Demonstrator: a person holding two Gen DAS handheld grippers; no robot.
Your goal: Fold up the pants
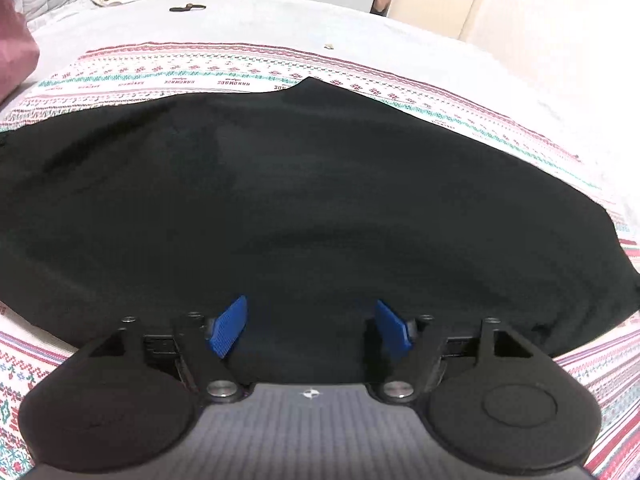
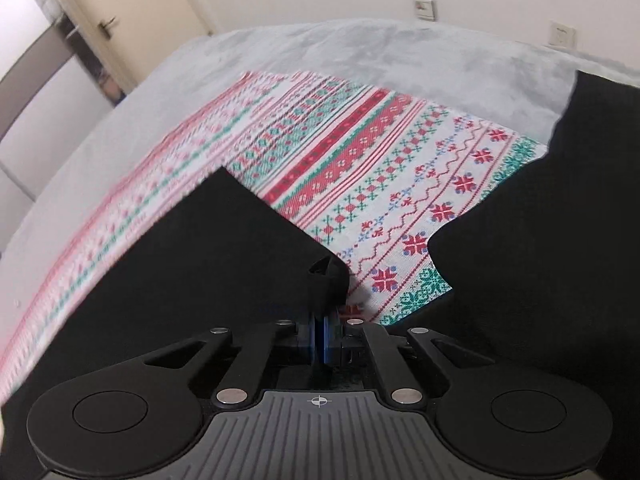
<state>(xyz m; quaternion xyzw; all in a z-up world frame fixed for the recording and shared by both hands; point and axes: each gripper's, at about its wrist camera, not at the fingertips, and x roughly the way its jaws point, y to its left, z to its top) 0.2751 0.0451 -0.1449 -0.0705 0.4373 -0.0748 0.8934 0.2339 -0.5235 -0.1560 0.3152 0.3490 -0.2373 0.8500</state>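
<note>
Black fabric pants (image 1: 300, 184): spread on patterned red-and-green cloth (image 1: 192, 68) over the bed. My right hand-held gripper (image 2: 319, 340) pinches their edge; my left hand-held gripper (image 1: 310, 330) hovers released directly above them.

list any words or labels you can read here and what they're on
"HANDMADE", upside down in the left wrist view, repeated along a stripe of the patterned cloth beyond the black pants.
The small script line by each "HANDMADE": too small to read.
Right wrist view: nothing readable.
</note>
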